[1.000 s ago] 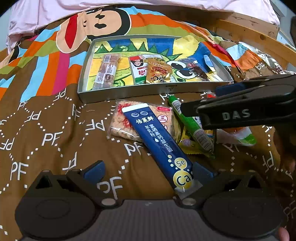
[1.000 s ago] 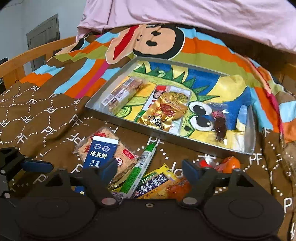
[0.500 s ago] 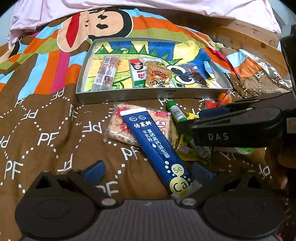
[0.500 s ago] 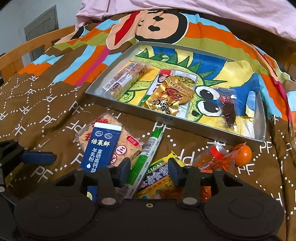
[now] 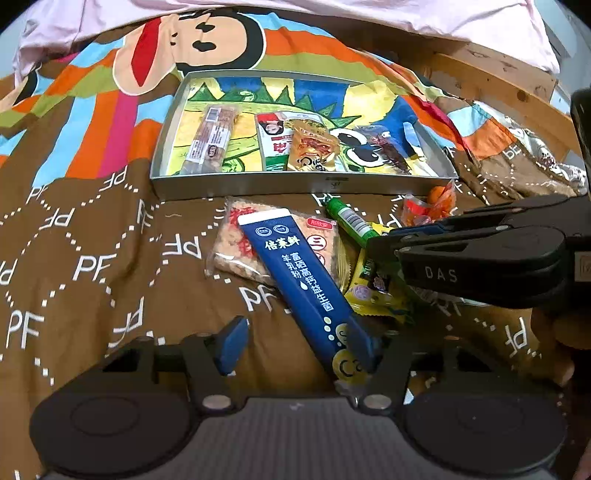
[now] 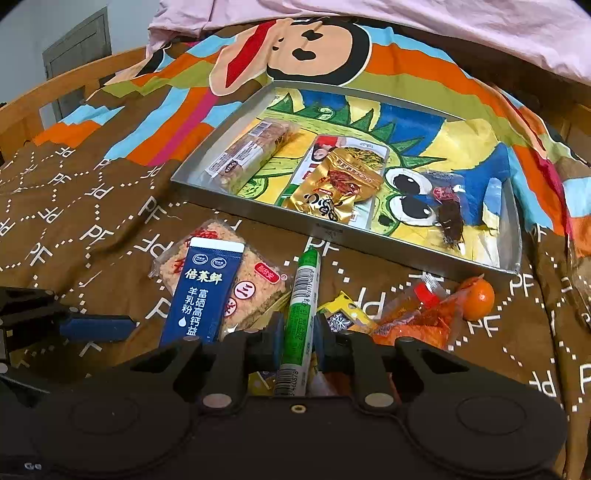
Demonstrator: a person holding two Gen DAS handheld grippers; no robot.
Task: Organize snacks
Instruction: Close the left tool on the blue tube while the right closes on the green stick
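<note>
A grey metal tray (image 5: 295, 183) (image 6: 343, 236) on the bedspread holds several snack packets. In front of it lie a blue sachet (image 5: 306, 284) (image 6: 203, 291) on a rice cracker pack (image 5: 229, 254) (image 6: 258, 284), a green stick (image 5: 351, 221) (image 6: 301, 317), a yellow packet (image 5: 369, 291) and an orange bag with a small orange (image 6: 478, 298). My right gripper (image 6: 297, 341) is shut on the green stick; it also shows in the left wrist view (image 5: 384, 247). My left gripper (image 5: 297, 345) is open around the blue sachet's near end.
The bedspread is brown with a cartoon monkey print. A wooden bed frame (image 5: 495, 81) runs along the right and also shows at the far left in the right wrist view (image 6: 22, 114). A pink sheet (image 6: 406, 22) lies behind the tray.
My right gripper has closed from wide open onto the green stick. My left gripper has narrowed somewhat around the blue sachet's end.
</note>
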